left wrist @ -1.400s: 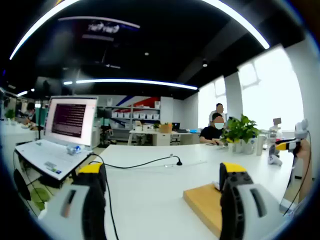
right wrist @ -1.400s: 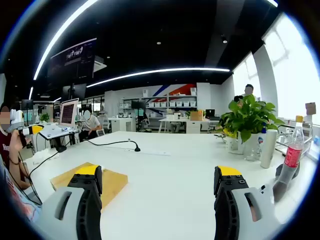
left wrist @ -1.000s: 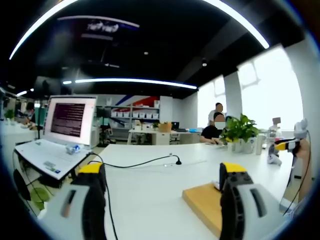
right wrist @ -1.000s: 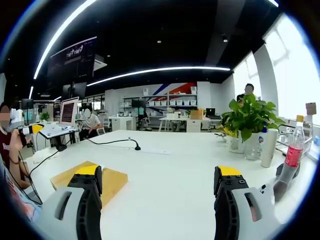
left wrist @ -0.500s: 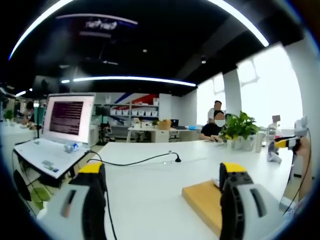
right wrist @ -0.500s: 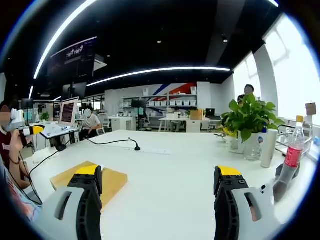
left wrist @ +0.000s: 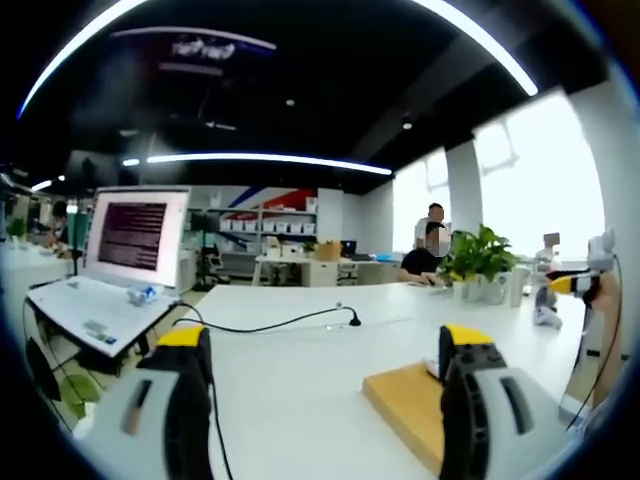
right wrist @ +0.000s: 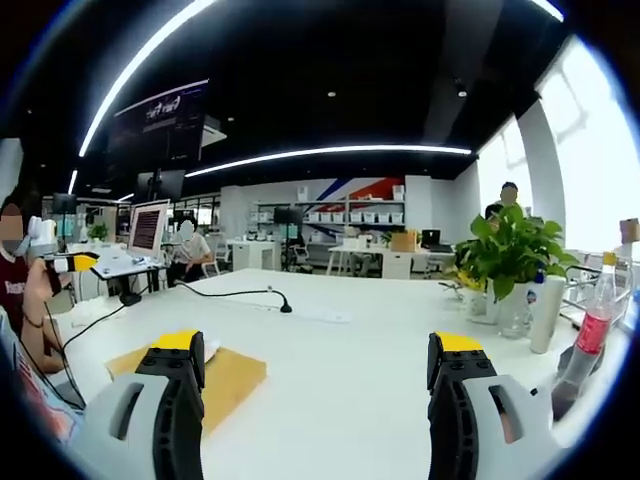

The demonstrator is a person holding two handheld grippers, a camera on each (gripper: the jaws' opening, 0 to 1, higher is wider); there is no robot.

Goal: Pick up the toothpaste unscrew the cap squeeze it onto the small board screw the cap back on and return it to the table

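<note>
Evidently, in the left gripper view the left gripper (left wrist: 325,340) has its jaws apart and empty above the desk (left wrist: 300,380). A white scrap on the small board (left wrist: 410,405) may be the toothpaste (left wrist: 432,369), and a laptop (left wrist: 135,235) shows.

In the right gripper view the right gripper (right wrist: 315,342) is likewise agape, and a bottle (right wrist: 598,310) shows instead. A soft, light tube probably wants a gentle grip near its shoulder.

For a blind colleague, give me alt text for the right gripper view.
The open right gripper hovers over a white table, holding nothing. A wooden board lies behind its left jaw, a potted plant and a bottle stand to the right, and a black cable crosses the far tabletop.
</note>
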